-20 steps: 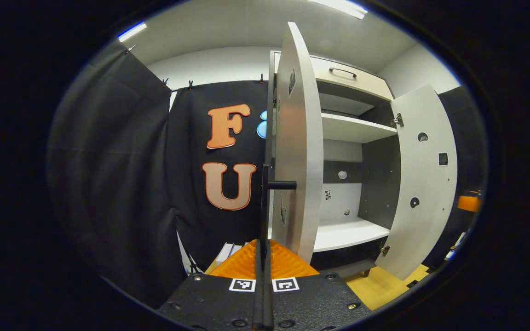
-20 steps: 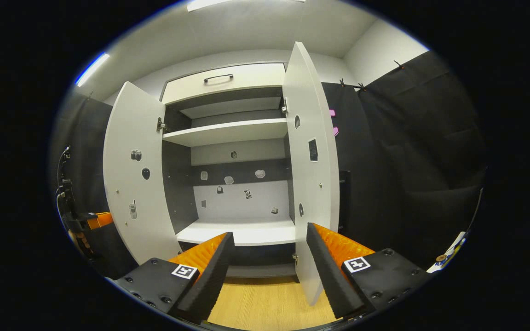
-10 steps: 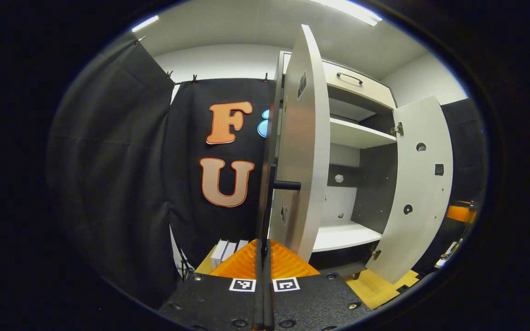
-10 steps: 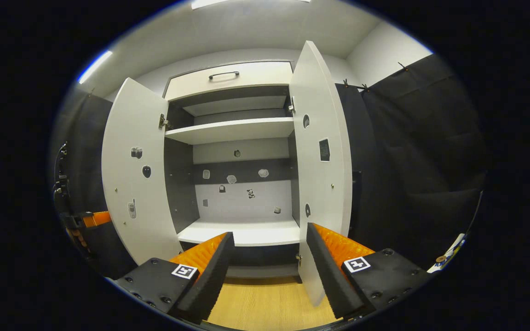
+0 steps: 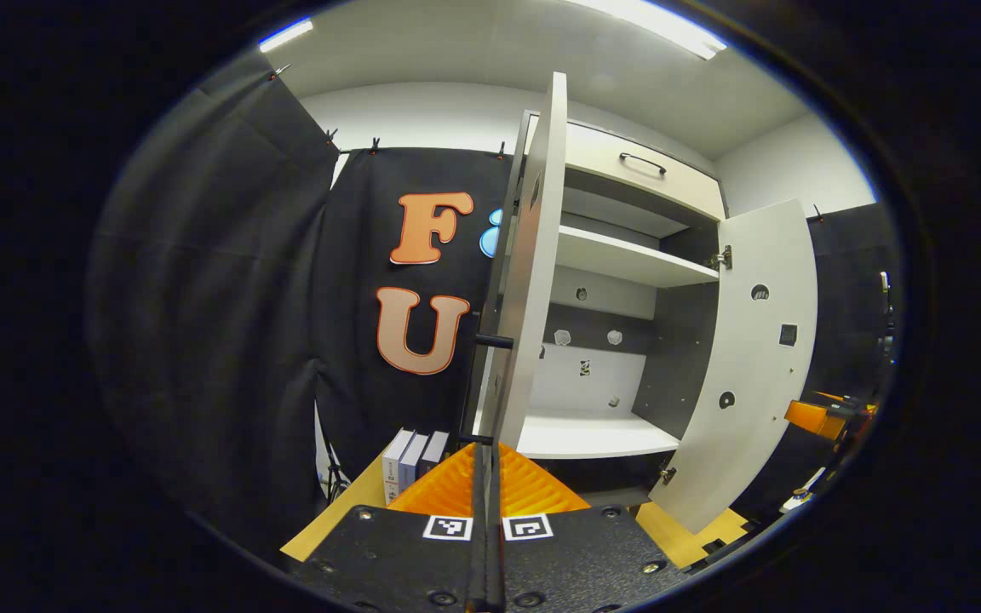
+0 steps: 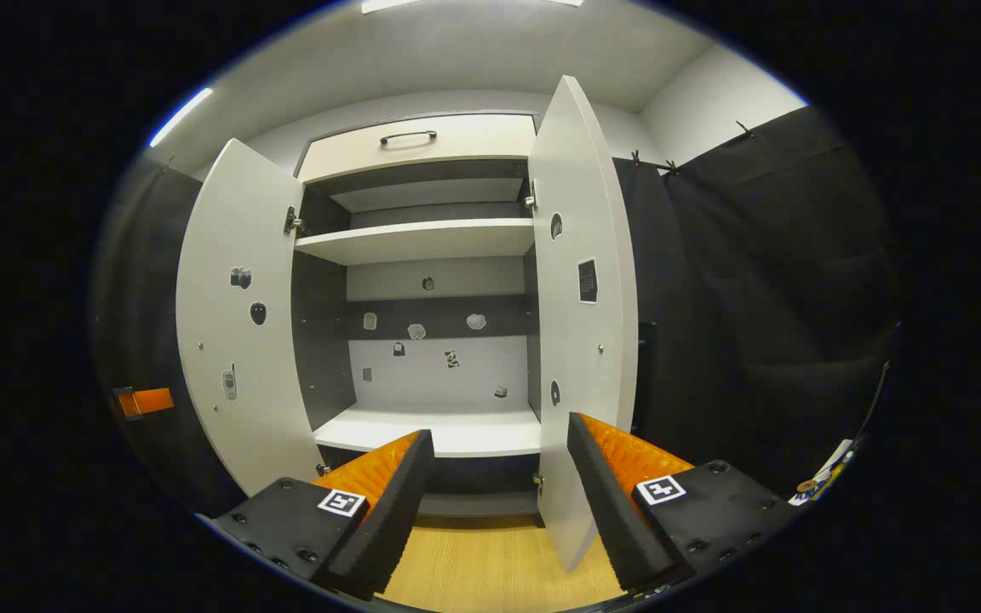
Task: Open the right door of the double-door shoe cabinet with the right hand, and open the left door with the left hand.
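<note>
The white double-door shoe cabinet (image 6: 422, 255) stands with both doors swung out. In the right gripper view it takes up the centre of the frame: the white left door (image 6: 231, 323) leans out at centre left, and the white right door (image 6: 580, 340) stands at centre right, seen nearly edge-on. Between them show a white upper shelf (image 6: 418, 241), a white lower shelf (image 6: 439, 428) and a grey-and-white back panel dotted with small stickers (image 6: 422, 332). A white drawer front with a dark bar handle (image 6: 410, 136) sits above the opening. Pale wooden floor (image 6: 490, 570) runs along the bottom of the frame.

The right tool (image 6: 499, 502) sits at the bottom centre of that view, its 2 black-and-orange fingers (image 6: 388, 494) spread wide apart and holding nothing. Its right-hand finger lies in front of the lower edge of the right door; whether they touch cannot be told.

In the left gripper view the left door (image 5: 533, 281) stands almost edge-on at the centre of the frame, its black bar handle (image 5: 480, 400) running down its left face toward the tool. The left tool (image 5: 487, 477) at the bottom centre has its orange fingers (image 5: 448, 489) drawn together with only a thin dark gap, closed on the lower end of that handle. The right door (image 5: 746, 366) hangs open at centre right. A few white and dark boxes (image 5: 410, 460) stand on the floor at lower centre-left.
</note>
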Demonstrator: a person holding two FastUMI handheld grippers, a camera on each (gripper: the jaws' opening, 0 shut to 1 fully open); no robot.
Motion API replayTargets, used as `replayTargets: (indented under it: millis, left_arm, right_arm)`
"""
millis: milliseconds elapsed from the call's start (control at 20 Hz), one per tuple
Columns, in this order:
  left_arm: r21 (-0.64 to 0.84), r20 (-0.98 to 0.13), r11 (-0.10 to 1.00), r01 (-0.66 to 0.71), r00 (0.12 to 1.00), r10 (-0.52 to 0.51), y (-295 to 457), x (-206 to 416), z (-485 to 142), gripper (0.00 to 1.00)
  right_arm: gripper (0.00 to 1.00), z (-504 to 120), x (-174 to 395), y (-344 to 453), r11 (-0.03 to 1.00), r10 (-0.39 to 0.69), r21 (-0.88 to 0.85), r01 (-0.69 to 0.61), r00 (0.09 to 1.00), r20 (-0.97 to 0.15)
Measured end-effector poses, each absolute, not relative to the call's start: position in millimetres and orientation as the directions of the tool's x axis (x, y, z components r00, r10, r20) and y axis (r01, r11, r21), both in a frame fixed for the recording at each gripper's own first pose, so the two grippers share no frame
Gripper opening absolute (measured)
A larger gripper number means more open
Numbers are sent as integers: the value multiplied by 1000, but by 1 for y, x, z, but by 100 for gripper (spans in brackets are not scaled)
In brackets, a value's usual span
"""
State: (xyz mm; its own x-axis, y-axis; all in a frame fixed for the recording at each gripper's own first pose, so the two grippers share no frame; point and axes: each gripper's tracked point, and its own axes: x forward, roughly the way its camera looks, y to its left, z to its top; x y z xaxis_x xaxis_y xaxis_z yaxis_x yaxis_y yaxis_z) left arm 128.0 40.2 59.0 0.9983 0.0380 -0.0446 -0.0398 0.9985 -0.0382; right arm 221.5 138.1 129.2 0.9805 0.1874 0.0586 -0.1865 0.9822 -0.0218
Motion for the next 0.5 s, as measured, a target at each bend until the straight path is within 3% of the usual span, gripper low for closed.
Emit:
replayTargets:
  millis: [50,100,150,250,300,350,500]
  left_arm:
    - [-38,-44,999,-37,998,35,35,126,61,0]
    - [-33,-40,999,-33,999,31,30,123,64,0]
    - [-30,-31,999,-30,999,29,27,122,68,0]
    - [-35,-16,999,-38,999,37,23,119,73,3]
    - [-46,-10,998,-46,999,45,21,118,75,1]
    - [-57,-7,997,-51,999,50,19,116,77,10]
    - [-62,2,996,-70,998,70,13,107,82,24]
  right_arm:
    - [100,130,222,136,982,189,-27,-188,980,58]
    - [100,131,223,134,982,190,-31,-188,980,59]
    - [91,132,225,133,982,190,-33,-188,980,60]
    - [92,132,228,127,982,188,-33,-186,980,58]
    - [99,133,230,124,982,186,-35,-184,981,59]
    - [99,134,232,122,982,186,-39,-184,981,62]
    - [100,133,240,115,981,187,-53,-184,981,52]
